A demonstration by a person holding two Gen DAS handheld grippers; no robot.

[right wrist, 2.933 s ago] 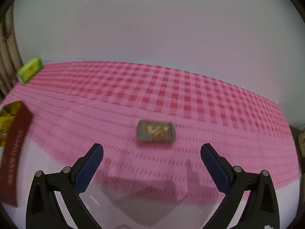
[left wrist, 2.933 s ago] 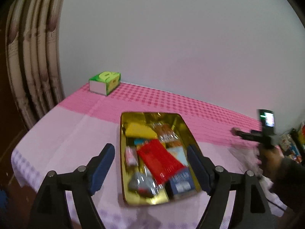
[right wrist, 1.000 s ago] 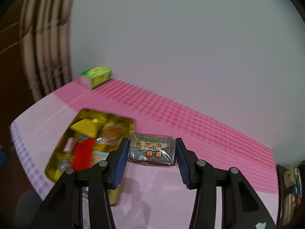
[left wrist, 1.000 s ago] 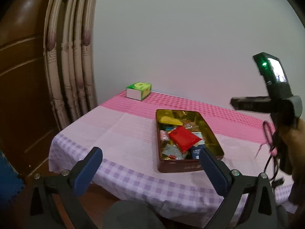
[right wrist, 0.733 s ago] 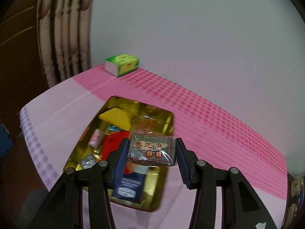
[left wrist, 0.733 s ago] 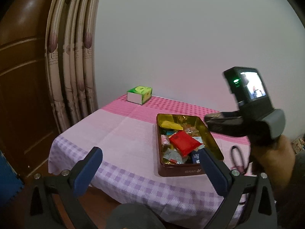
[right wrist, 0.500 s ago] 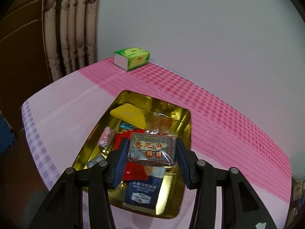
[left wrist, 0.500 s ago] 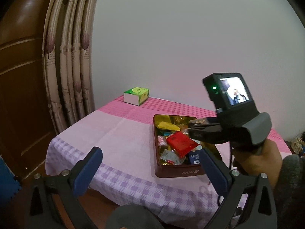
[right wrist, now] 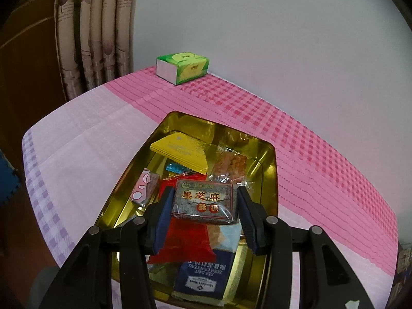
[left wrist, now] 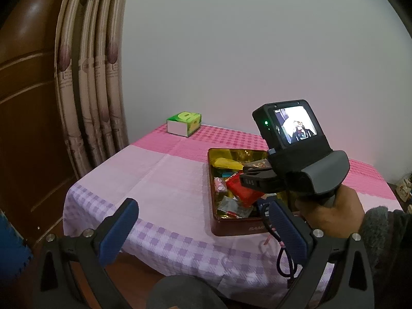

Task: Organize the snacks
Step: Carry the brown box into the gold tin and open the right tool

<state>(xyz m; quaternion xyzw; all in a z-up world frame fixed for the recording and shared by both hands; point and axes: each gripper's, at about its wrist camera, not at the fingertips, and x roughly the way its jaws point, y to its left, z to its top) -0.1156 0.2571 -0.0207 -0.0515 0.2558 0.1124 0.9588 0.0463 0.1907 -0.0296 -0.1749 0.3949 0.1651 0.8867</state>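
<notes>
Now gripping the sesame bar (right wrist: 204,201) between right gripper (right wrist: 204,212) fingers, hovering at lower centre over the tin (right wrist: 269,170) on the worktop (right wrist: 90,118); left gripper (left wrist: 200,229) spread wide, grasping nothing, at the frame's bottom.

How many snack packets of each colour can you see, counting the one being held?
Yellow packet: 1
Red packet: 1
Dark blue packet: 1
Pink packet: 1
Orange clear packet: 1
Dark brown packet, in the right gripper: 1
Total: 6 clearly visible; more lie partly hidden.
</notes>
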